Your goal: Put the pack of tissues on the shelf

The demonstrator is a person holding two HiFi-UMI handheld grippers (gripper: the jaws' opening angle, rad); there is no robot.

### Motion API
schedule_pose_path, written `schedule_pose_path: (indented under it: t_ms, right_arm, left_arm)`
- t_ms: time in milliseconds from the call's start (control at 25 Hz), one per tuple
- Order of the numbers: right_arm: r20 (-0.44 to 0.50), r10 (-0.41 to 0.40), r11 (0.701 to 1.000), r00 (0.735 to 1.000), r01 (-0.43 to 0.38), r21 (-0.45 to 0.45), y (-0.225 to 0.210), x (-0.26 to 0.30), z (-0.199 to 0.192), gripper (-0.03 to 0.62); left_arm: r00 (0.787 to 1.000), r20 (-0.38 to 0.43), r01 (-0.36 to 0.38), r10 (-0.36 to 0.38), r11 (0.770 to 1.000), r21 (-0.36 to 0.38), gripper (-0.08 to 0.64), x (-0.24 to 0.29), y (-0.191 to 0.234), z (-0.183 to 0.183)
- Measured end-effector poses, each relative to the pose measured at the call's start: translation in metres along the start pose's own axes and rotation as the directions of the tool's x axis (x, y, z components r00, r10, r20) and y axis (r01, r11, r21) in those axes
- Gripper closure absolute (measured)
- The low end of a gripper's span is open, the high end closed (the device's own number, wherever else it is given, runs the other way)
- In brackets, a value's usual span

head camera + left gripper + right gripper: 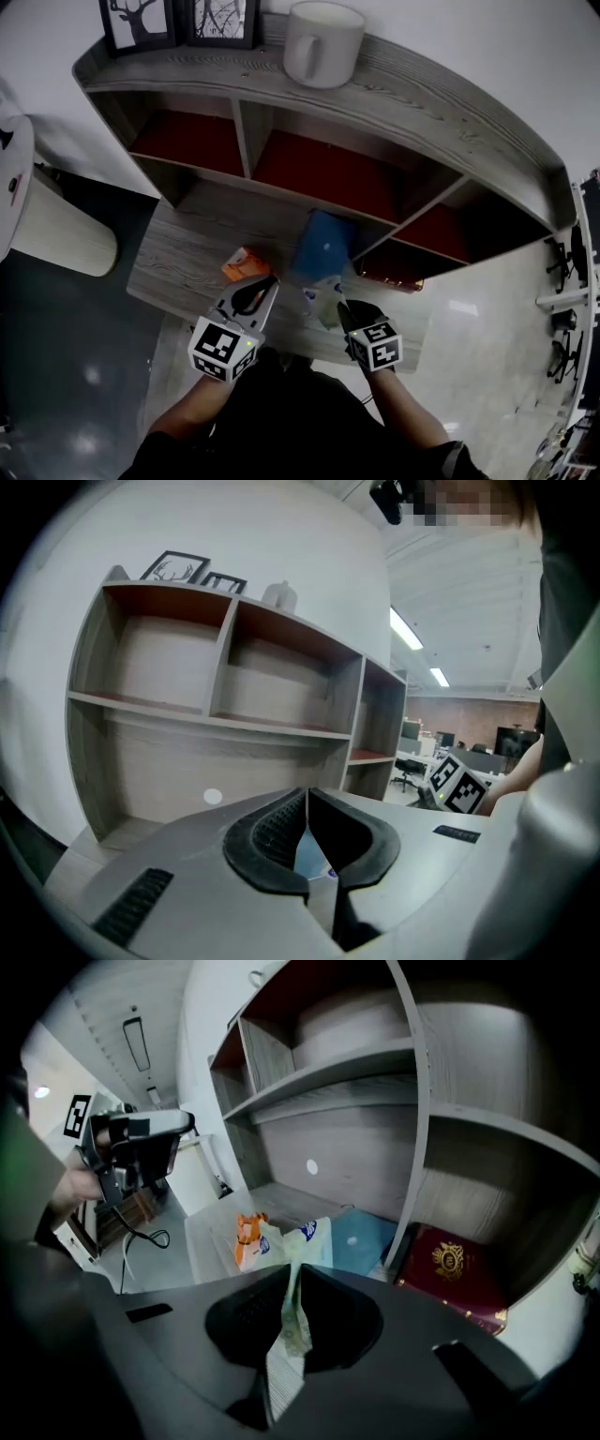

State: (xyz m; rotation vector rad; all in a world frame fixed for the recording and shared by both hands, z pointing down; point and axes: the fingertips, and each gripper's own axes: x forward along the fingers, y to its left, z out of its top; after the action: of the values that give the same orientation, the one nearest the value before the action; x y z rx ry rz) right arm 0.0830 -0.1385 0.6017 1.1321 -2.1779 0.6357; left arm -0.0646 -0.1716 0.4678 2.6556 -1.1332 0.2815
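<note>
In front of the shelf [422,103], over its grey lower board [187,253], the pack of tissues [305,1241] hangs pinched by one edge in the right gripper [292,1274] — jaws pressed almost together on the thin wrapper. Just beside the pack lies a blue folder [323,246], and to the left an orange packet [246,264]. A dark red book [450,1274] with a gold crest sits in the right-hand bay. The left gripper [272,281] is near the orange packet, jaws closed together on nothing. A white mug [322,42] stands on top of the shelf.
</note>
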Motion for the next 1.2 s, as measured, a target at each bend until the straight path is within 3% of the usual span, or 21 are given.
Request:
schedule_pose_path:
  t_ms: [400,880,1200]
  right_arm:
    - [0.198,0.011,0.998,0.980,0.000,-0.057,0.000,-0.064,0.086,0.565]
    - [0.294,0.049,0.984,0.955,0.004,-0.179,0.007,-0.101,0.163,0.565]
    - [0.369,0.046,0.955,0.928,0.067,-0.288,0.005,-0.107,0.242,0.563]
  left_arm:
    - [1.000,0.020,-0.018,0.018,0.999,0.030,0.537,-0.012,0.003,0.025]
    - [1.000,0.023,-0.007,0.006,0.998,0.067,0.537,-0.012,0.008,0.046]
    - [0.999,0.034,-0.012,0.010,0.998,0.059,0.537,-0.012,0.022,0.052]
